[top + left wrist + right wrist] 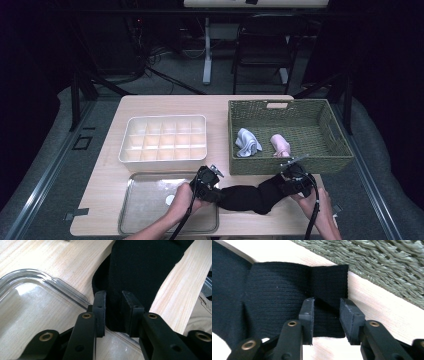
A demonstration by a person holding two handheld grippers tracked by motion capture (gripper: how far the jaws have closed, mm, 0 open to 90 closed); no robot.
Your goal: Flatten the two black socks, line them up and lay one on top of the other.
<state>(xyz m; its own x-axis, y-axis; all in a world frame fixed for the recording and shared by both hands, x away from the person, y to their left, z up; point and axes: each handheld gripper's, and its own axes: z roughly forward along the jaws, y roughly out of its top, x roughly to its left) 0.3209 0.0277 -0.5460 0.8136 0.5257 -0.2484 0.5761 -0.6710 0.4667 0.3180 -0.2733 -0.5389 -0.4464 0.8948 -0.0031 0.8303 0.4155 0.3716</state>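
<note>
A long black cloth (247,197) lies flat on the table's front edge, between my two grippers. My left gripper (218,193) is at its left end, by the corner of a clear tray (145,200). In the left gripper view the cloth (140,265) end sits between the jaws of the gripper (113,293), which stand slightly apart over the tray (37,302) rim. My right gripper (281,187) is at the right end. In the right gripper view its jaws (327,301) straddle a folded corner of the cloth (274,290) with a visible gap.
A white divided organiser (162,137) stands behind the tray. A woven green basket (290,165) at the right holds a pale blue cloth (247,141) and a pink cloth (280,145). Its wall (374,262) is close beyond my right gripper.
</note>
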